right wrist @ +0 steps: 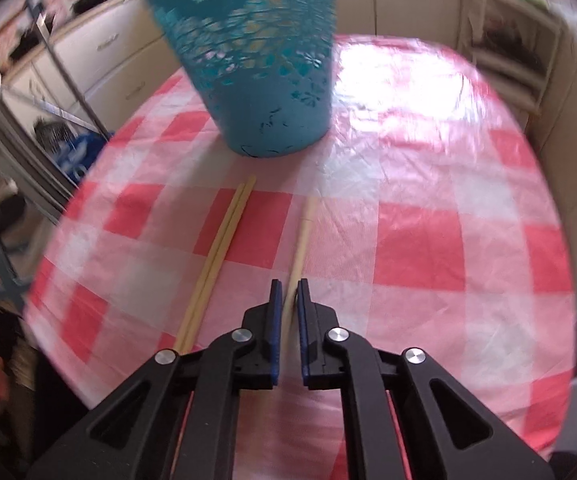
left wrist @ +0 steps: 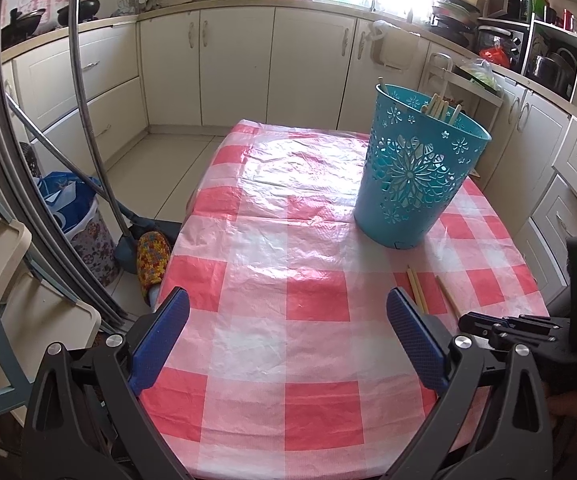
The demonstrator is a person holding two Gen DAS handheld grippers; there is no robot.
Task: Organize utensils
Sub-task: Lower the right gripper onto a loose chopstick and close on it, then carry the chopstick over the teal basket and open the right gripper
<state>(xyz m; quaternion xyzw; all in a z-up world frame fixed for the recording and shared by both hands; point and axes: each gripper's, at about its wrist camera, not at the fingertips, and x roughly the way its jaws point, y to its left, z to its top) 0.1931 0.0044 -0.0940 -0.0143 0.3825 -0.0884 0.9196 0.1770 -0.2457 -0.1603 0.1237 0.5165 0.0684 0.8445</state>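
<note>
One pink-checked tablecloth (left wrist: 288, 216) amid cream kitchen cabinets (left wrist: 232, 64); left gripper (left wrist: 288, 320) wide open, right gripper (right wrist: 289, 292) clamped on chopstick (right wrist: 302, 240).

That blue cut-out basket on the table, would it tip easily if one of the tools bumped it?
Probably, yes. The blue basket is tall, narrows toward its base, and its pierced plastic walls suggest it is light. The chopsticks inside lean against one side of the rim, which may add some top weight. On the glossy checked tablecloth it might also slide before tipping.
</note>
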